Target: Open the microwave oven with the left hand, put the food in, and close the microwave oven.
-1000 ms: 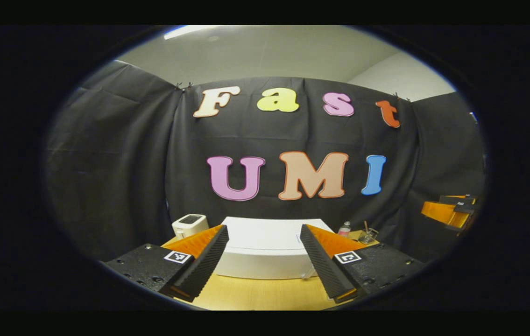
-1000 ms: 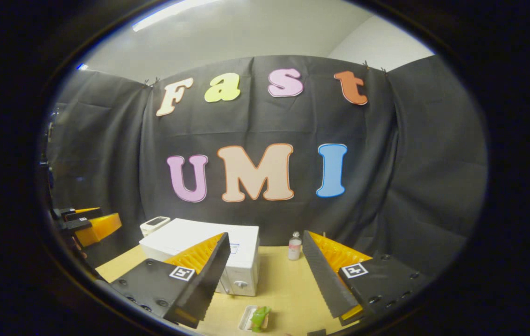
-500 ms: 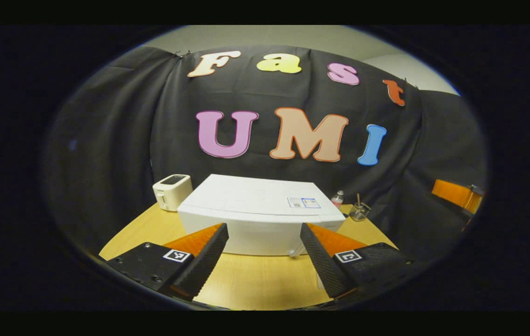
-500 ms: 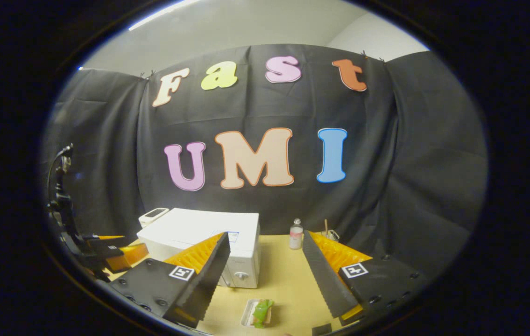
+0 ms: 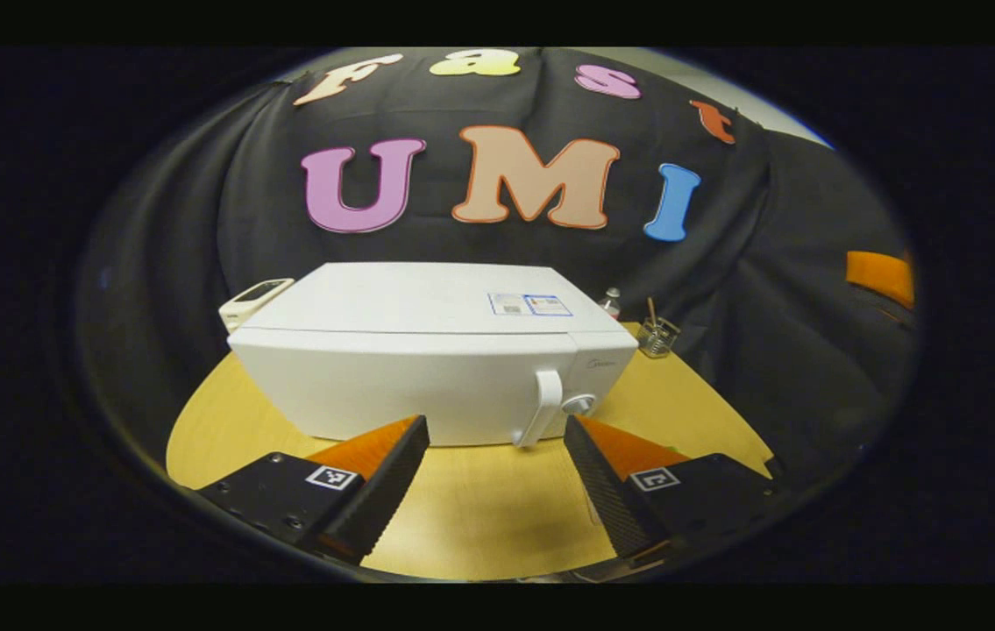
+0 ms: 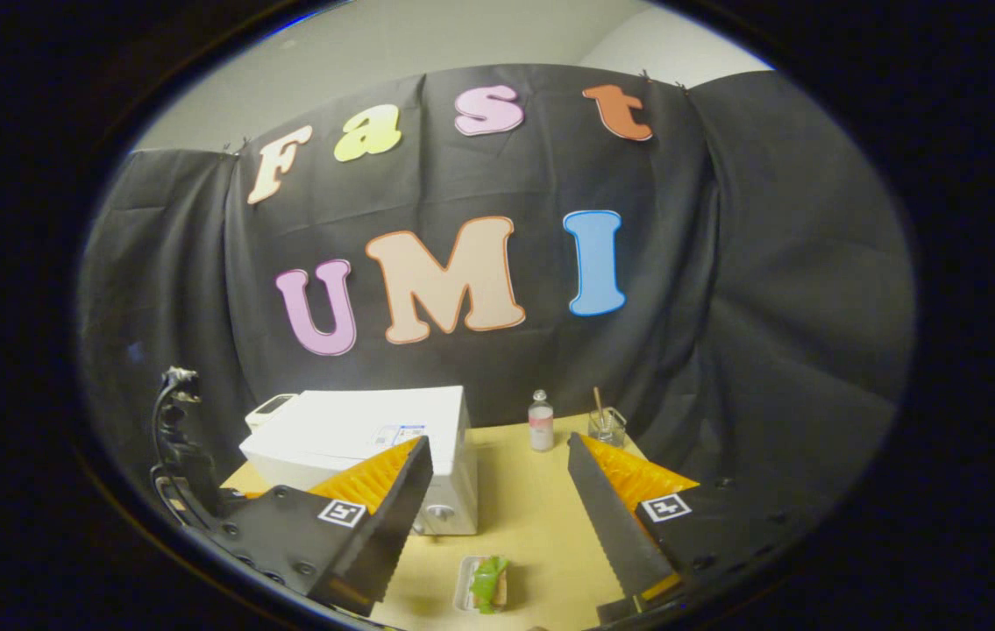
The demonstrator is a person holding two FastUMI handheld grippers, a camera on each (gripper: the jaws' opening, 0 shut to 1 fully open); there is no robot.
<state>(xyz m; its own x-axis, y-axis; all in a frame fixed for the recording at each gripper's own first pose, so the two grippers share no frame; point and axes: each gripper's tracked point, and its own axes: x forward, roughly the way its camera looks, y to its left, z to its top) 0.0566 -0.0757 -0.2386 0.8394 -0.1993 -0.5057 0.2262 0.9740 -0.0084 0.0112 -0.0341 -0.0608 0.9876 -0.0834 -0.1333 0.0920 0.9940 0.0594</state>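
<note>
White microwave (image 5: 427, 350) door's shut, so I've got the left gripper (image 5: 497, 478) wide open, empty, facing its handle (image 5: 541, 407); right gripper (image 6: 497, 517) gapes empty above the food (image 6: 486, 583).

i see a plain white microwave (image 5: 427, 350) with a small blue-edged sticker (image 5: 530, 304) on top, sitting on a light yellow wood-grain table (image 5: 479, 517). the food (image 6: 488, 582) is green (in a pale tray (image 6: 465, 589)). the little bottle (image 6: 540, 422) has a pinkish band, and a clear glass (image 6: 607, 427) holds a brown stick.
</note>
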